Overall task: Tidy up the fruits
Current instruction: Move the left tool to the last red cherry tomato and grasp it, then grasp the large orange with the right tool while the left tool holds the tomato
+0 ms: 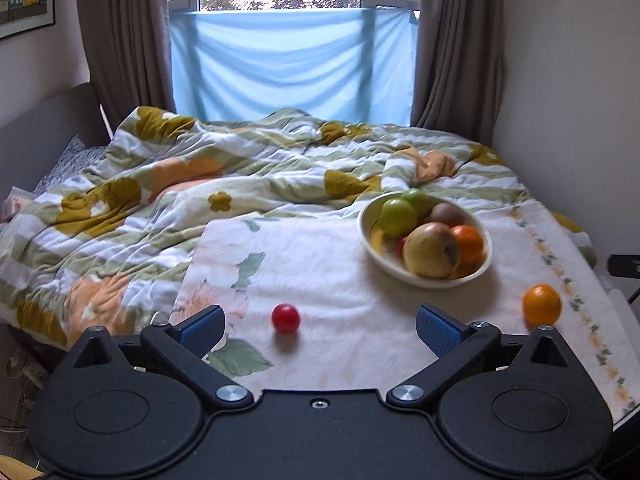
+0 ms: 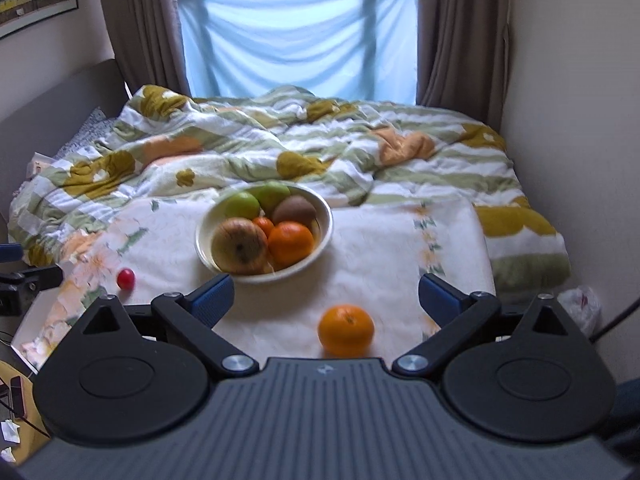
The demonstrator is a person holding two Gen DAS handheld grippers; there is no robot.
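A: Left wrist view? The left tool (image 1: pixel 320 326) is spread wide and grips nothing; a red fruit (image 1: pixel 285 318) lies on the cloth (image 1: pixel 320 280) between its fingers.

B: Right wrist view: right tool (image 2: pixel 326 298) released too, orange (image 2: pixel 346 330) loose before it, bowl (image 2: pixel 264 232) of fruit beyond.

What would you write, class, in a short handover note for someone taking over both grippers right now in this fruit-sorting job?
Left gripper: open, empty, with the small red fruit lying between its fingers on the floral cloth.
Right gripper: open, empty, with the loose orange just ahead between its fingers.
Bowl: on the cloth, farther back, already holding two green apples, a kiwi, a yellowish apple and oranges.
Done: most fruit is in the bowl.
Left: grasp the red fruit and the loose orange and probably place both in the bowl.
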